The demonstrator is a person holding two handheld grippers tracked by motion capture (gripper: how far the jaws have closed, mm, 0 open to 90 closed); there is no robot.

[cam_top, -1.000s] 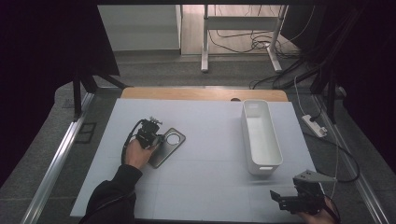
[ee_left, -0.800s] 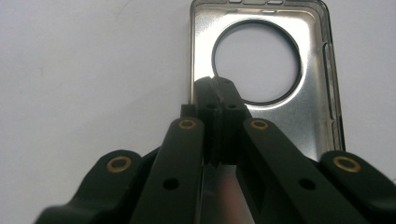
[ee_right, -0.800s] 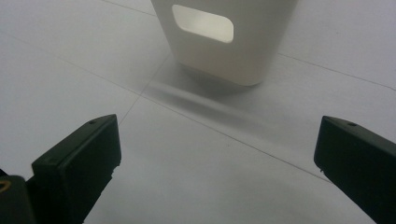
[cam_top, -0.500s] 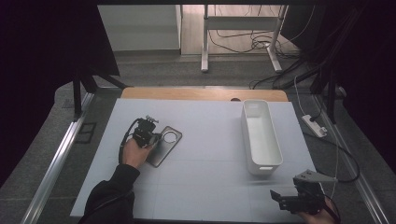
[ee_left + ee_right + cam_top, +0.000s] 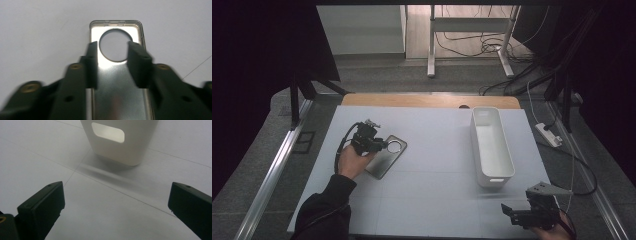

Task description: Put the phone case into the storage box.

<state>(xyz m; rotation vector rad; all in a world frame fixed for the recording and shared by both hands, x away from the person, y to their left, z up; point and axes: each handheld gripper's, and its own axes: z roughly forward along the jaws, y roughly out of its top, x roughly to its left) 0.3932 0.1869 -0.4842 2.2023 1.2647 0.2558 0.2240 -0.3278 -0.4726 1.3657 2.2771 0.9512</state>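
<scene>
Looking along the left gripper (image 5: 111, 63), its jaws have just been opening and stand parted over a metal plate (image 5: 120, 100) with a round hole; the pads sit near its long edges without pinching it. The high view adds that the plate (image 5: 382, 161) lies flat on the white table (image 5: 437, 150), left of centre, under the left gripper (image 5: 373, 141). The right gripper (image 5: 116, 207) has its jaws spread wide with nothing between them, facing the handle end of a white bin (image 5: 120, 140). From above, the bin (image 5: 492, 145) stands well apart from the plate, the right gripper (image 5: 522, 215) near its end.
</scene>
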